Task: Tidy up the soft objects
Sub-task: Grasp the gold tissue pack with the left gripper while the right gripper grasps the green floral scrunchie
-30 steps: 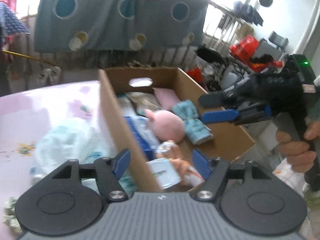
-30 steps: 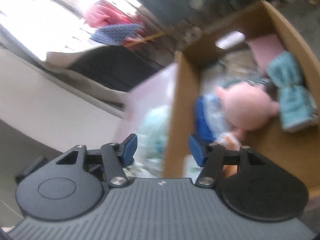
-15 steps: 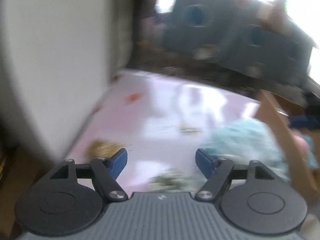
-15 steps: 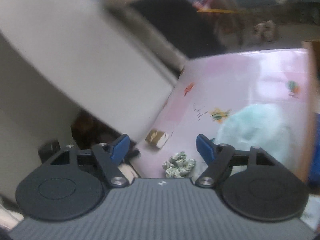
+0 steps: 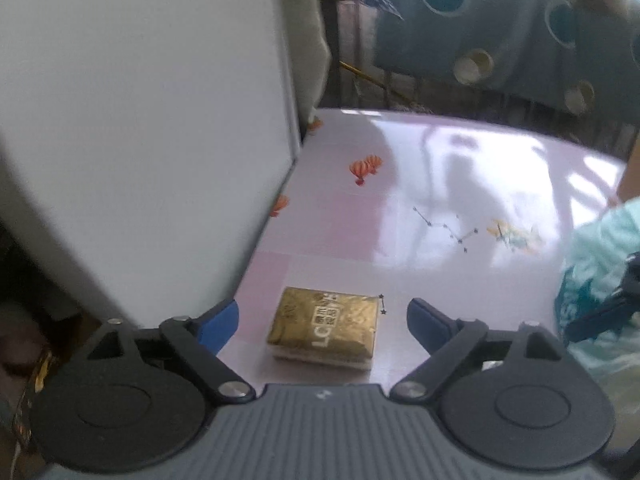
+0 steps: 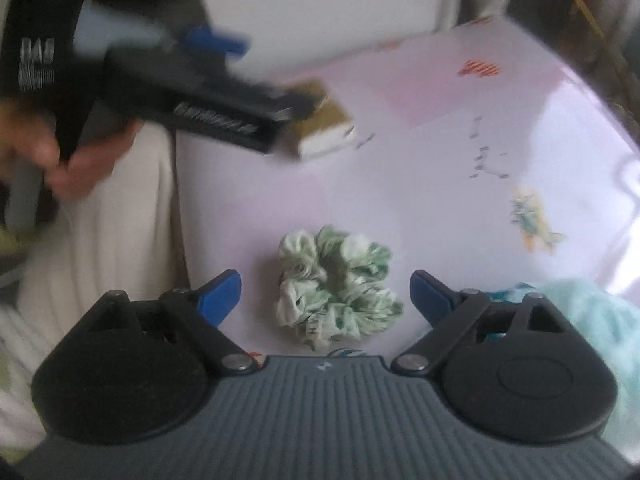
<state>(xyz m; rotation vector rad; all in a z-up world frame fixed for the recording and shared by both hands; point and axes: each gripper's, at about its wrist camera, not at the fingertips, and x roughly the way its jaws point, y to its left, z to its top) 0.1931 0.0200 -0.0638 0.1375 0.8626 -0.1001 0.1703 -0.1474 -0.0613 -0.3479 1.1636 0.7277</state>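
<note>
Both jaws held apart: left gripper [image 5: 323,314] around gold packet [image 5: 325,327], right gripper [image 6: 325,294] around soft, light scrunchie [image 6: 337,286], best pinched across its ruffles.

Worktop [image 5: 440,168]: pale pink glossy surface printed with orange balloons [image 5: 365,167], a star constellation [image 5: 446,226] and a small yellow-green motif [image 5: 514,235]. White panel [image 5: 140,128]: upright at the worktop's left edge. Grey-blue fabric [image 5: 500,20] with round holes: hanging behind. Cardboard edge [image 5: 630,176]: far right.
</note>
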